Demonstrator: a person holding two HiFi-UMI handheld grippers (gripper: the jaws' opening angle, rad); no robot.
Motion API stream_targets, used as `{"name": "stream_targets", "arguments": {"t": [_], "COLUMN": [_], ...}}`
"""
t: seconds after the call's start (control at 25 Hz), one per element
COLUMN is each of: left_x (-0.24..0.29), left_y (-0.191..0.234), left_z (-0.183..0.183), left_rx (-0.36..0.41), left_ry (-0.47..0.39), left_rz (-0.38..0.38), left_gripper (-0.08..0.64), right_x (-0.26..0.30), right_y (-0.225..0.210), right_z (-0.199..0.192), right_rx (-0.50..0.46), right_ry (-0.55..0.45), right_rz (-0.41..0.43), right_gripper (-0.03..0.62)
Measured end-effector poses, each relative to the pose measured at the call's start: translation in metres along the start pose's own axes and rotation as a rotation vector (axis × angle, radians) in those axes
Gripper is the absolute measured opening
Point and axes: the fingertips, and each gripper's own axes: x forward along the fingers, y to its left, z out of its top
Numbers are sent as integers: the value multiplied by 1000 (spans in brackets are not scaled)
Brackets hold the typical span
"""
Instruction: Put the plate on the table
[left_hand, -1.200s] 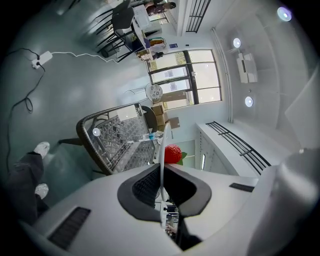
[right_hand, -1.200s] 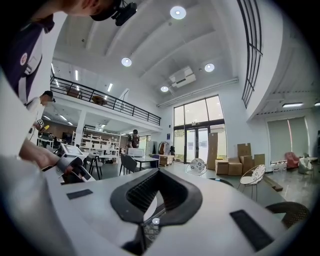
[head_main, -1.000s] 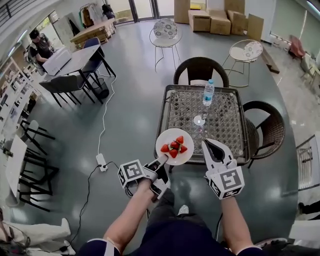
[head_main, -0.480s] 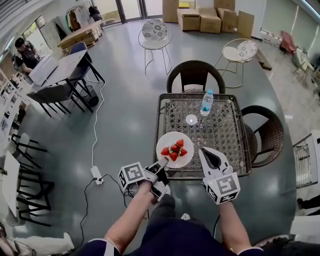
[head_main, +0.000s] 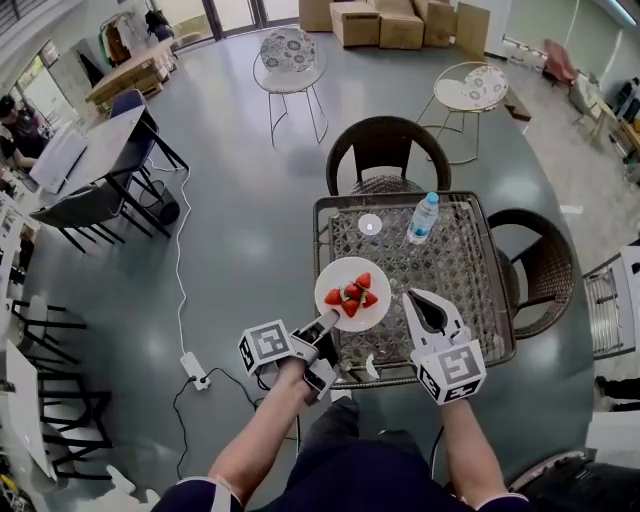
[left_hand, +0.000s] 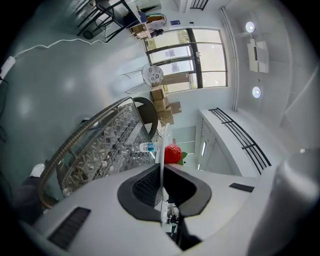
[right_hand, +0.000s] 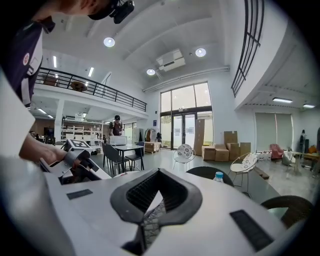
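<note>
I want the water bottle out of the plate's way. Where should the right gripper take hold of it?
Around its clear body below the blue cap, coming in level from the near side. The bottle stands upright on the table, and the right gripper is on that side of it. Its jaws are shut, so open them first.

Middle and right of the tabletop (head_main: 460, 270) lie bare, plenty of room for me there. Far edge is busier: water bottle (head_main: 423, 218) upright, small white disc (head_main: 370, 225) near its left. Far wicker chair (head_main: 385, 150) blocks that side, right-hand chair (head_main: 545, 265) blocks the other.
</note>
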Motion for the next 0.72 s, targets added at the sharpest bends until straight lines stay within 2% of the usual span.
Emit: {"name": "stream_targets", "arguments": {"t": [0.36,0.72], "left_x": [28,61], "left_y": [10,52], "left_z": [60,79], "left_rx": [0,-54], "left_ry": [29,7], "left_rz": [1,20], "left_gripper": [16,17], "right_x": [55,96], "right_y": [-20,-28], "right_z": [7,-19], "right_rx": [12,19], "right_ry": [27,69], "right_rz": [-72,-23], "right_gripper": [6,6]}}
